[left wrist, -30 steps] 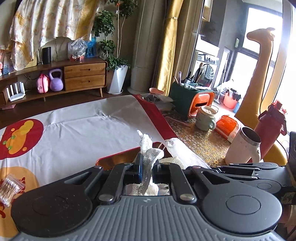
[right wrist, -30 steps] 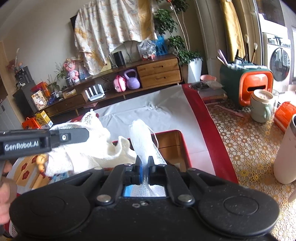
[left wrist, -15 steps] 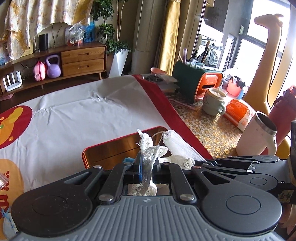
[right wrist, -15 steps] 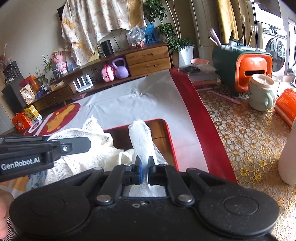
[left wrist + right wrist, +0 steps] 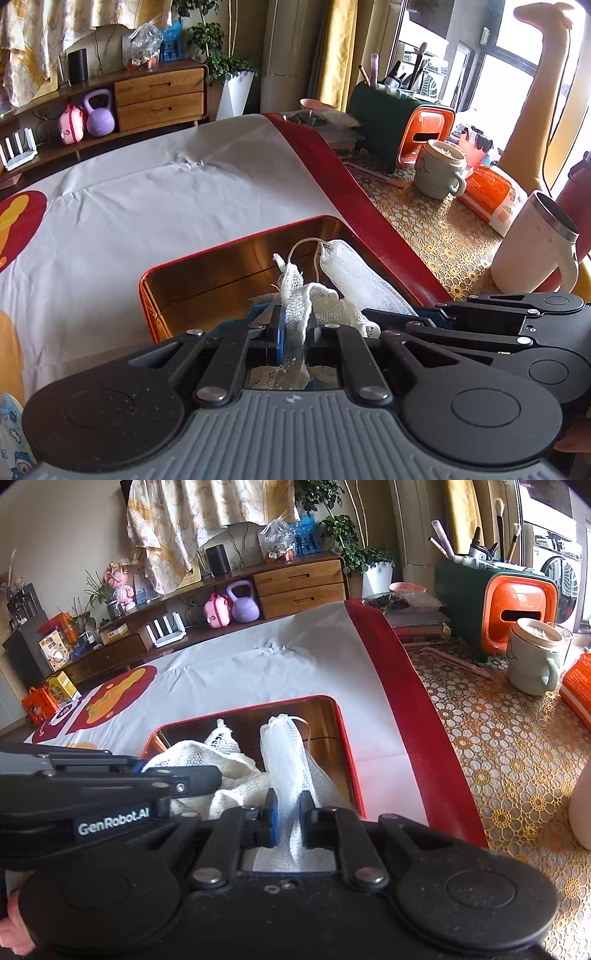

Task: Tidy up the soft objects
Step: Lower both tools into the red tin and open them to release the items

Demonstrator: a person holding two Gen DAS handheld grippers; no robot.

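A red tin (image 5: 236, 245) with a shiny gold inside lies on the white tablecloth, and both grippers hang over its near end. My left gripper (image 5: 295, 326) is shut on a cream lace cloth (image 5: 293, 284), whose bulk rests in the tin (image 5: 240, 710). My right gripper (image 5: 287, 818) has its jaws opening around a white mesh pouch (image 5: 284, 746). The pouch still fills the gap between the pads and stands up inside the tin. The pouch (image 5: 354, 273) lies to the right of the lace. The lace cloth (image 5: 207, 757) bunches beside the left gripper's finger (image 5: 199, 775).
The tablecloth's red border (image 5: 351, 184) runs along the tin's right. Beyond it, on a gold-patterned mat, stand a white mug (image 5: 532, 251), a green cup (image 5: 439, 173), an orange packet (image 5: 495, 192) and a green-and-orange brush holder (image 5: 402, 118). White cloth (image 5: 166, 192) stretches behind the tin.
Both grippers have sunk toward the red tin, which now looks larger and closer. The cloths have come down into it. The right jaws have parted a little around the mesh pouch.
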